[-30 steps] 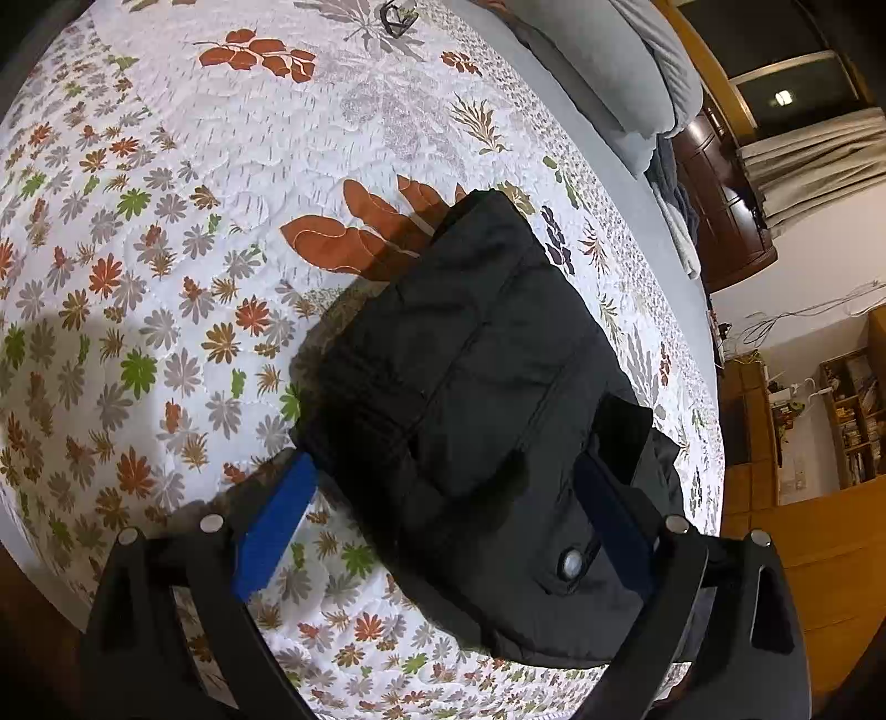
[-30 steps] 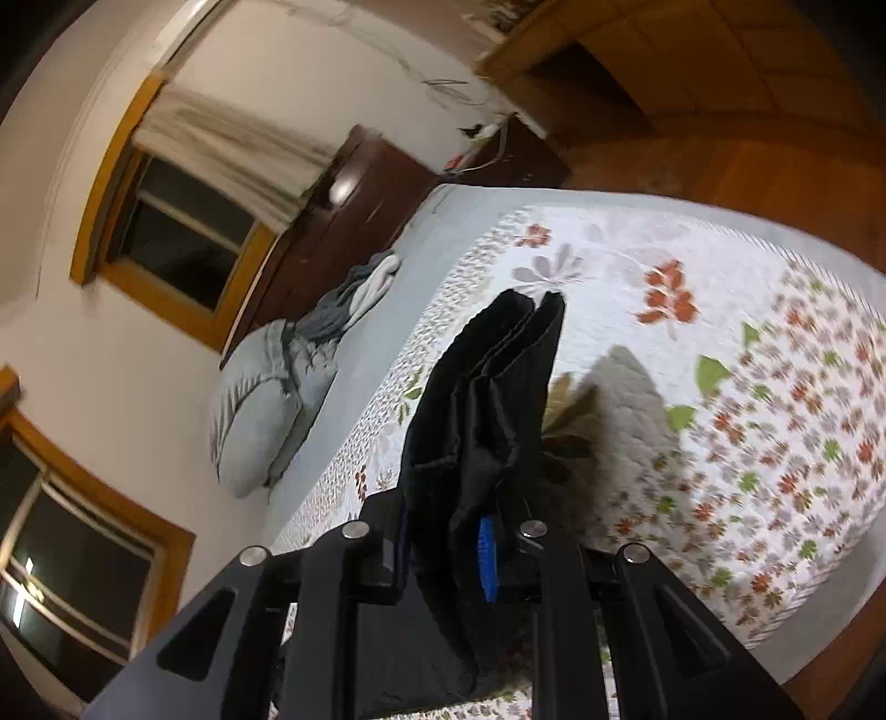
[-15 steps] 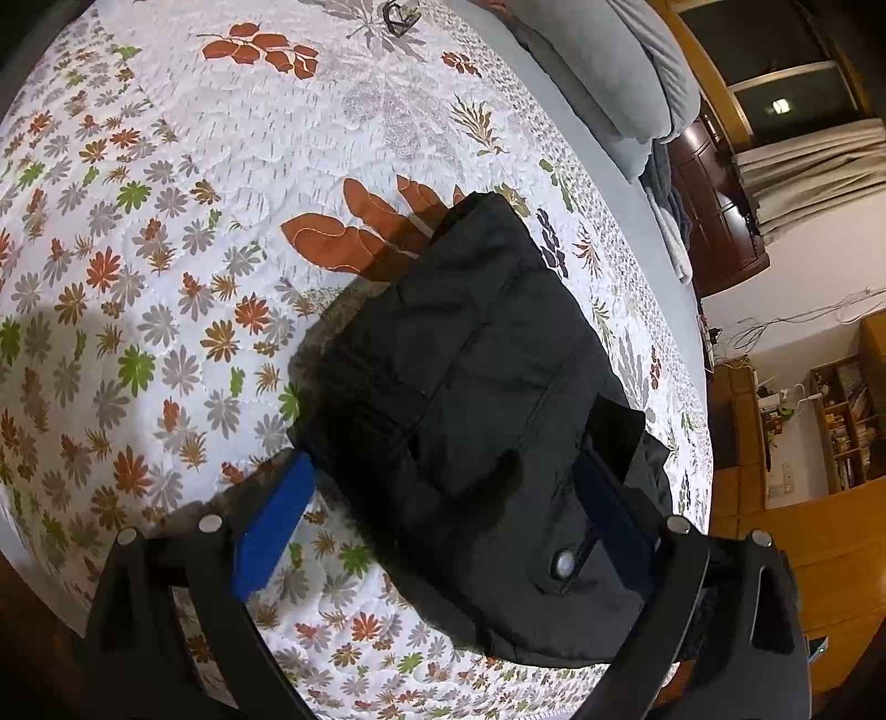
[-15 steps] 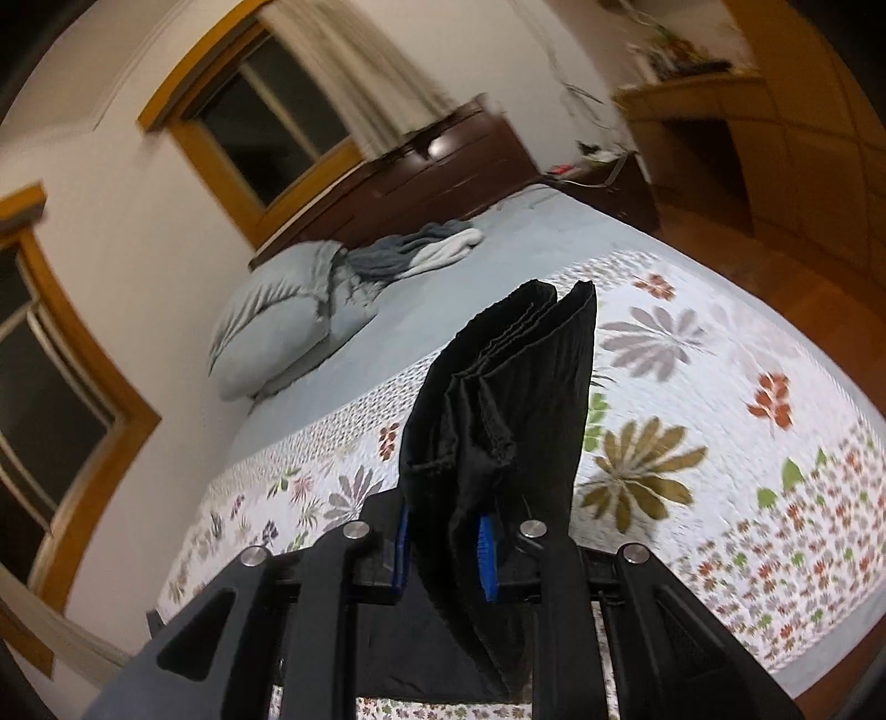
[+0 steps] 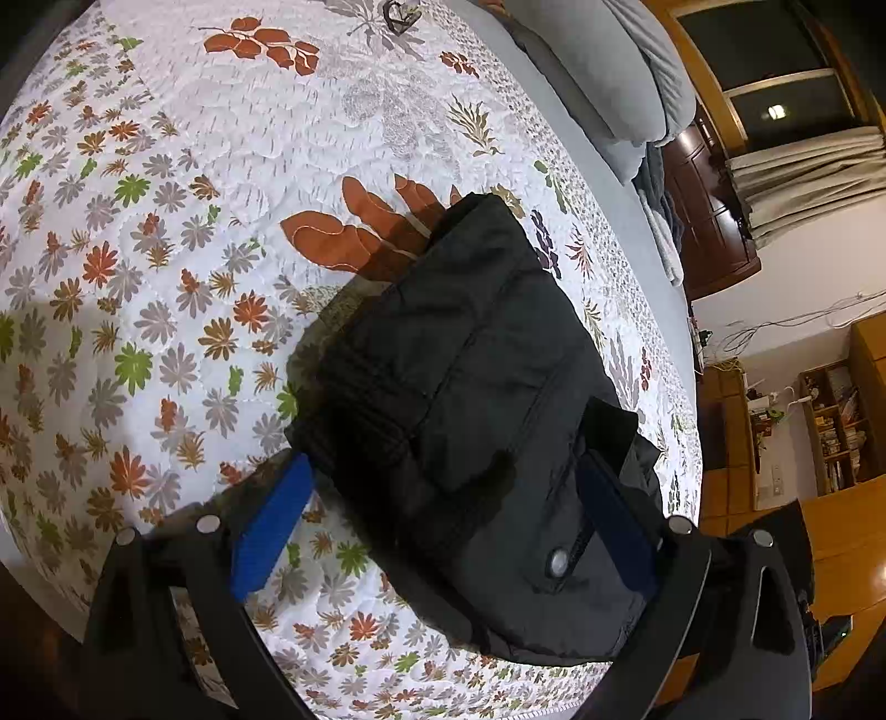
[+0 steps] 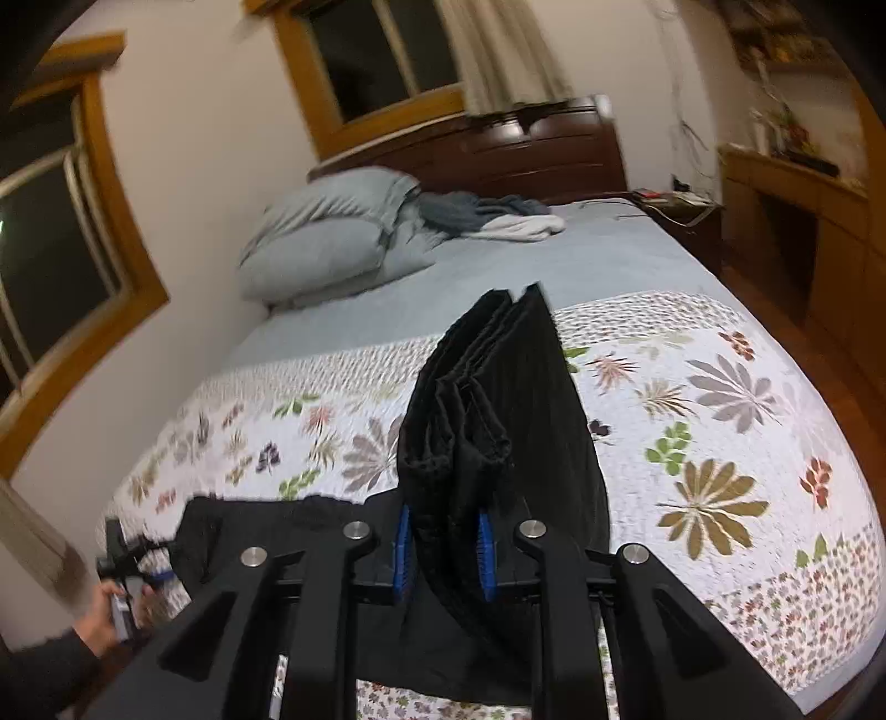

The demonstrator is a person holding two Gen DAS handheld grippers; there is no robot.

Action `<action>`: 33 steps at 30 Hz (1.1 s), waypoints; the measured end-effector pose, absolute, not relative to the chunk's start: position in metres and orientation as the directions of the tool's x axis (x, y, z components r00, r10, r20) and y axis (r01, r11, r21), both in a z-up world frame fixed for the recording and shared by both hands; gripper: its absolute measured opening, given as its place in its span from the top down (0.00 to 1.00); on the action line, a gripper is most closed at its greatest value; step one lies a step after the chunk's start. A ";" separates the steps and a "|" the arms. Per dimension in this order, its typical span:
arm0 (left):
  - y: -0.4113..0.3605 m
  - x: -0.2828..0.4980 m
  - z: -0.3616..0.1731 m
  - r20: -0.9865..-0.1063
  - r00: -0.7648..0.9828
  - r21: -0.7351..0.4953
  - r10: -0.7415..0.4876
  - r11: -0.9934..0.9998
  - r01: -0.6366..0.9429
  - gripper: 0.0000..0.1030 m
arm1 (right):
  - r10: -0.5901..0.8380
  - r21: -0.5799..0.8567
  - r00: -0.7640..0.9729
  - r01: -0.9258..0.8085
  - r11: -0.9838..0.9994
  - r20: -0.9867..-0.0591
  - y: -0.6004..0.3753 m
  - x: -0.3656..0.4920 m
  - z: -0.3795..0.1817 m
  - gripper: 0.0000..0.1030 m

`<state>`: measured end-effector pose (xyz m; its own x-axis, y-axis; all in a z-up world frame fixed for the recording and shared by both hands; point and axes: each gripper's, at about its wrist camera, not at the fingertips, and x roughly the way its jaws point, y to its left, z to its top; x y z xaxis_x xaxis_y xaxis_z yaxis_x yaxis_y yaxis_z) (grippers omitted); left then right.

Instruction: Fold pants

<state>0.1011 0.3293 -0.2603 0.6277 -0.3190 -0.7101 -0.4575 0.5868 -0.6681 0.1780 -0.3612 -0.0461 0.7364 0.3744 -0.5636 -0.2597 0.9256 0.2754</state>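
Observation:
Black pants (image 5: pixel 470 387) lie partly folded on a floral quilt (image 5: pixel 166 221), the waistband with its silver snap (image 5: pixel 556 564) nearest me. My left gripper (image 5: pixel 443 526) is open and straddles that waistband end: one blue pad rests on the quilt at the left, the other over the fabric at the right. My right gripper (image 6: pixel 444 554) is shut on a bunched fold of the pants (image 6: pixel 526 399), which stands up in front of its fingers. The rest of the fabric trails down to the bed.
Grey pillows (image 6: pixel 332 238) and a crumpled cloth (image 6: pixel 498 219) lie at the dark wooden headboard (image 6: pixel 526 149). Wooden cabinets (image 6: pixel 803 221) line the right wall. A small dark object (image 5: pixel 398 14) sits on the far quilt. A hand (image 6: pixel 105 603) shows at lower left.
My right gripper has swung across and upward with the pants fold still in it, rolling until the bed looks level. The left gripper has stayed where it was.

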 end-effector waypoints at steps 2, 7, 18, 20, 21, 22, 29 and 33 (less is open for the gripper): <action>0.329 0.100 -0.261 -0.706 0.630 -0.673 -0.324 0.583 -0.455 0.08 | 0.375 0.241 0.722 -0.288 0.927 -0.581 -0.337 0.177 -0.051 0.82; 0.329 0.097 -0.261 -0.697 0.637 -0.683 -0.329 0.576 -0.450 0.08 | 0.353 0.143 0.684 -0.345 0.928 -0.638 -0.280 0.175 -0.075 0.82; 0.328 0.095 -0.260 -0.687 0.644 -0.692 -0.335 0.571 -0.442 0.07 | 0.167 -0.194 0.622 -0.469 0.862 -0.765 -0.160 0.152 -0.171 0.82; 0.327 0.094 -0.260 -0.686 0.645 -0.693 -0.335 0.570 -0.441 0.07 | 0.125 -0.266 0.627 -0.491 0.829 -0.769 -0.144 0.146 -0.188 0.82; 0.327 0.094 -0.260 -0.686 0.646 -0.693 -0.335 0.570 -0.441 0.07 | 0.104 -0.297 0.627 -0.500 0.813 -0.772 -0.138 0.144 -0.196 0.82; 0.327 0.094 -0.260 -0.686 0.645 -0.693 -0.335 0.569 -0.442 0.07 | 0.086 -0.326 0.629 -0.509 0.797 -0.773 -0.132 0.142 -0.204 0.82; 0.325 0.092 -0.260 -0.684 0.646 -0.694 -0.338 0.573 -0.435 0.07 | 0.014 -0.430 0.626 -0.551 0.716 -0.780 -0.108 0.127 -0.243 0.82; 0.323 0.092 -0.259 -0.686 0.645 -0.693 -0.338 0.574 -0.437 0.07 | 0.007 -0.424 0.612 -0.556 0.714 -0.791 -0.106 0.126 -0.254 0.81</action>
<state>0.0916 0.3232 -0.2592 0.6446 -0.3380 -0.6857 -0.4366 0.5735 -0.6931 0.1262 -0.1056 -0.2542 0.6117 0.0065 -0.7911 -0.5563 0.7145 -0.4243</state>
